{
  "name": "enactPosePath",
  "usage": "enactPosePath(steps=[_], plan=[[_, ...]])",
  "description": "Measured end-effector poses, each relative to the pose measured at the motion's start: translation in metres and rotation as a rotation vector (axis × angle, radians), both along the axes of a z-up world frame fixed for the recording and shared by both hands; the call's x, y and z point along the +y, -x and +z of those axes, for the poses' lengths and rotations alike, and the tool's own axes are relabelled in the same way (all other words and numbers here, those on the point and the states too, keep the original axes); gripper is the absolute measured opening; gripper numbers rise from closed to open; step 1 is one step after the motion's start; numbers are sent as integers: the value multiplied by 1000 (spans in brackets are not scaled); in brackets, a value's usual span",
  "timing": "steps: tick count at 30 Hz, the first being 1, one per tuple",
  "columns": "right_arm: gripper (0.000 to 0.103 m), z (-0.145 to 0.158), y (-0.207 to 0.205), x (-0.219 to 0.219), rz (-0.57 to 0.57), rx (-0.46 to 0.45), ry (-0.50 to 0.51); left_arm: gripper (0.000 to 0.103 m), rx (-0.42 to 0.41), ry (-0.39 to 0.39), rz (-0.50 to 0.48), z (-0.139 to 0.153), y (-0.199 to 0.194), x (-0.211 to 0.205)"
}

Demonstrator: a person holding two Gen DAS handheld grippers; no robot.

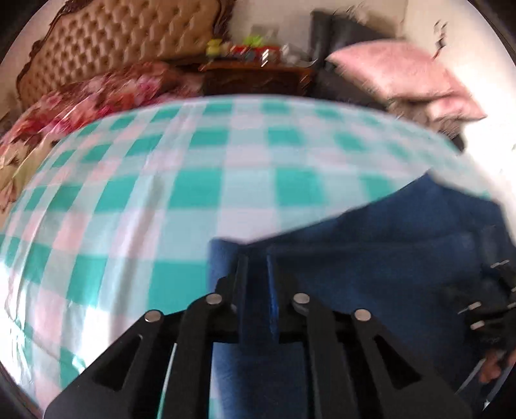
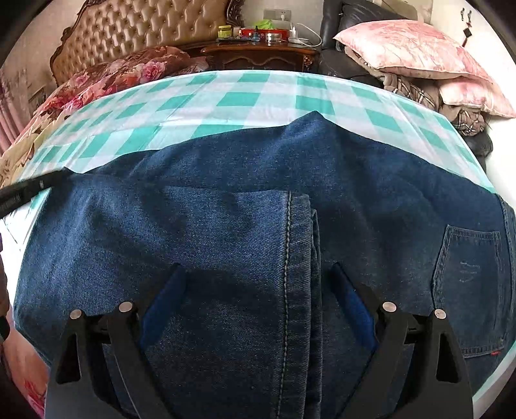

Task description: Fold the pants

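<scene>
Between our right gripper's (image 2: pixel 258 283) widely spread fingers lies a folded band of the jeans (image 2: pixel 225 225), its stitched hem (image 2: pixel 287 274) running straight away from us; these jaws touch the cloth from above, as far as we can tell, but pinch nothing. Our left gripper (image 1: pixel 257 274) has its fingers drawn nearly together around a thin fold at the denim's left edge, so we judge it to be pinching the jeans there, though the blur in that view leaves some doubt. To do this fold well, we should probably keep the left grip firm, carry the edge across in one level sweep, and let the right gripper pin or smooth the stacked layers so that they do not slide. The jeans are dark blue denim, already doubled, with a back pocket (image 2: pixel 467 277) showing at the right, and they lie flat across the near part of the green-and-white checked sheet (image 2: pixel 242 100). Beyond the sheet stand a floral quilt (image 2: pixel 129 74), a tufted headboard (image 2: pixel 145 29), a dark nightstand (image 2: pixel 261 56) and pink pillows (image 2: pixel 403 45).
</scene>
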State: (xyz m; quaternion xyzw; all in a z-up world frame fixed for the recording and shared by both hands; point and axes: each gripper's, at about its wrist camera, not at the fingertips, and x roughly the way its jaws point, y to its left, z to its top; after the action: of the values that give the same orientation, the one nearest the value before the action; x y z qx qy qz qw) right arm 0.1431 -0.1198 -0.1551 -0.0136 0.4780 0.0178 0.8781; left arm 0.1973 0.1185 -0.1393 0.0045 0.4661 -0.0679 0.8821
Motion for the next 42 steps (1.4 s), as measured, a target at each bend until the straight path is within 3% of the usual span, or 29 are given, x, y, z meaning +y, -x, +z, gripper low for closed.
enactPosePath(steps=[2,5,7,9,12,14,17,20,22,25,27,29,34,38,42], plan=[[87,0,0,1,-1,-1,3,2,4,65,36,0,3,17],[87,-1,0,-1,3,-3,-2,10,-93,22,128,25,33,38],[87,-1,1,-1,0,-9,-3,12,-149,143,109,40,70,51],[87,-1,0,-1,-1,-11,-3,12,-172,181,75,42,100,47],[87,-1,0,-1,1,-10,-2,12,-136,142,30,23,150,29],[87,0,-1,-1,5,-9,-1,15,-106,121,89,4,172,33],[87,-1,0,-1,8,-16,-2,13,-103,201,248,-8,199,63],[88,-1,0,-2,6,-16,-2,17,-150,188,205,0,223,60],[88,-1,0,-1,5,-17,-3,32,-172,105,139,3,229,40],[88,-1,0,-1,6,-20,-2,32,-194,-38,80,-2,229,10],[88,-1,0,-2,8,-18,-2,32,-207,-94,58,-3,227,1],[88,-1,0,-1,7,-19,-2,32,-225,-215,21,-6,226,-16],[88,-1,1,-1,9,-23,-3,33,-250,-354,-22,-13,220,-34],[88,-2,0,-2,14,-22,-2,34,-280,-557,-28,-17,215,-48],[88,-2,-1,-1,23,-13,1,35,-281,-856,-134,-40,218,-61]])
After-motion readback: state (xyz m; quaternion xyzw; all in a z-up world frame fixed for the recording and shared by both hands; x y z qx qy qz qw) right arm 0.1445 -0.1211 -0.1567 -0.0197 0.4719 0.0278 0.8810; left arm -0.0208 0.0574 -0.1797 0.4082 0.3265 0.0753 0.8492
